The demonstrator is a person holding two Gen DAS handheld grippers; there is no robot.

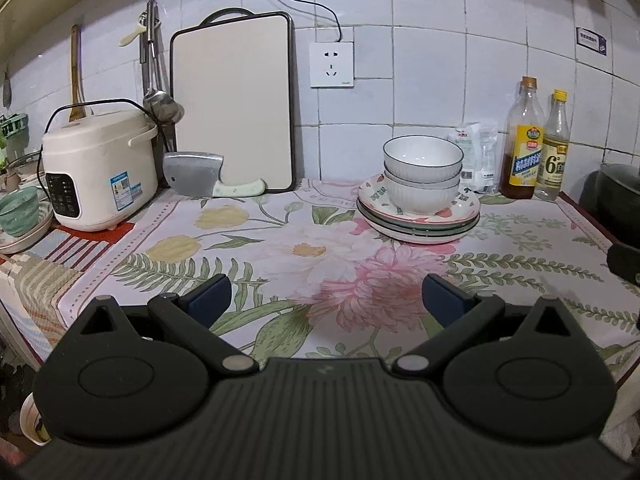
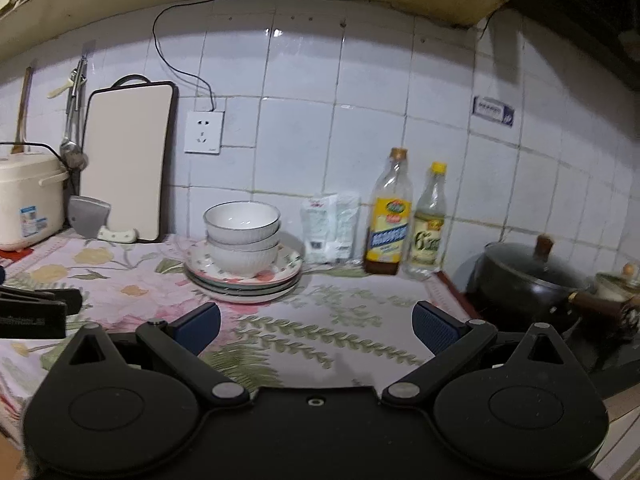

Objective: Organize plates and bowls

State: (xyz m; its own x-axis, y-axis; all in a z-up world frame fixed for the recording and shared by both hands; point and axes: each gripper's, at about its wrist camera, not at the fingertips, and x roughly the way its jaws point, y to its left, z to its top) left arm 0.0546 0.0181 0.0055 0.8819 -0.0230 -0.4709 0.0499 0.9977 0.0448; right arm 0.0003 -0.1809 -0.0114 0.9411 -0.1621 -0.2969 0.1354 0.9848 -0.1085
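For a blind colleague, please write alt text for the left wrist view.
Two white bowls sit nested on a stack of plates on a floral tablecloth; the open, empty left gripper points toward them. A rice cooker, cleaver and cutting board stand left, two bottles right.

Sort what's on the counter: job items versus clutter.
Job: bowls, plates.
Clutter: rice cooker, cleaver, cutting board, bottles, bag, pot.

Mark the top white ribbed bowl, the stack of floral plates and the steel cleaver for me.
Top white ribbed bowl (image 1: 423,157): left wrist view, inner wall.
Stack of floral plates (image 2: 290,261): right wrist view, top plate's right rim.
Steel cleaver (image 1: 192,174): left wrist view, blade face.
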